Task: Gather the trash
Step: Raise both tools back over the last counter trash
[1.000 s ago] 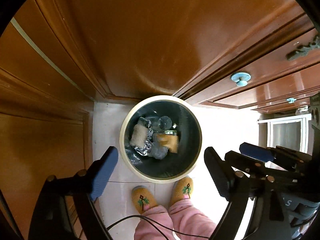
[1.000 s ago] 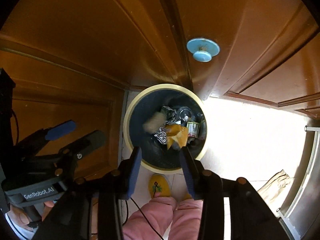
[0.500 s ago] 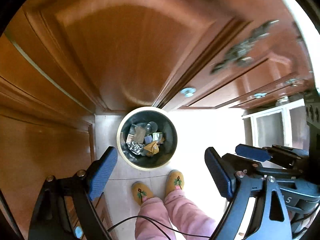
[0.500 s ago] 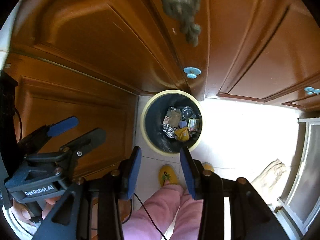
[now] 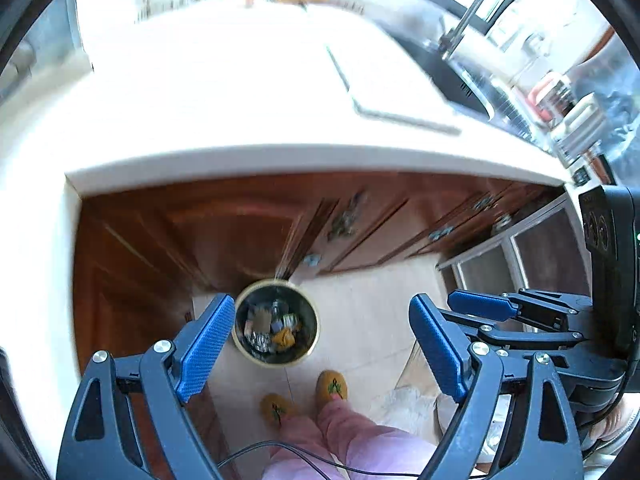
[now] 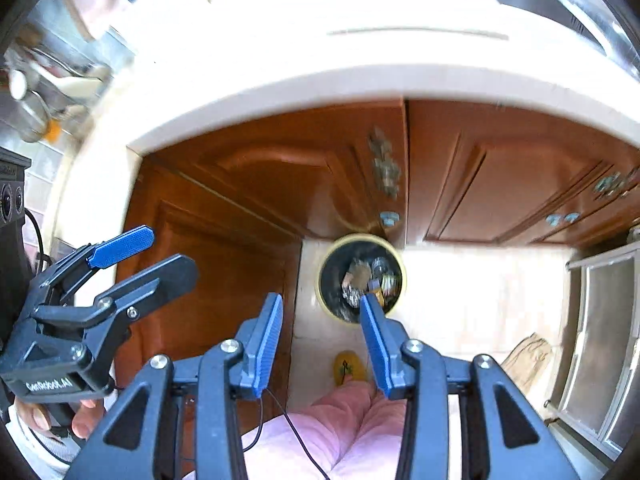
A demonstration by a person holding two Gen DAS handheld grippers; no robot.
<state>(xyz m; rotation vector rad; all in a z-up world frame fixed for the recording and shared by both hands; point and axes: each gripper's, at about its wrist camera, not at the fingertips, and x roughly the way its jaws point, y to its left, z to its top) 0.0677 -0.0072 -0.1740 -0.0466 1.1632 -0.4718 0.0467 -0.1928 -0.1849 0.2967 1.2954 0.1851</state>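
**Kid:** What do you see down there?

**Me:** A round trash can [image 5: 276,322] on the pale floor [image 5: 372,312]. It stands in the corner where the brown cabinet doors [image 6: 500,184] meet. It has a cream rim and a dark inside.

**Kid:** What is in it?

**Me:** Trash [image 6: 366,280]. I see crinkly silver foil, something yellow and a small can. The rest is too blurry to name.

**Kid:** Are you holding anything?

**Me:** No. My left gripper [image 5: 320,344] is spread wide with nothing between its blue pads. My right gripper [image 6: 322,334] has a smaller gap, and it is not holding anything either.

**Kid:** Where are they?

**Me:** Both are high over the floor, looking down. In the left view the can sits just beside my left pad. In the right view the tip of one right pad lines up with the can's near rim, but the can is far below it.

**Kid:** Can the grippers see each other?

**Me:** Yes. The right one shows at the right edge of the left view. The left one shows at the left edge of the right view, with my fingers [image 6: 82,420] around its handle.

**Kid:** What is up top?

**Me:** A white counter [image 5: 248,92]. Its front edge hangs over the cabinet doors. On it lies a flat white board [image 5: 392,84], near the right end. A dark sink with a tap [image 5: 476,8] is at the far right corner.

**Kid:** And near the can?

**Me:** My yellow slippers [image 5: 331,386] and pink pants [image 6: 352,432], just in front of it.
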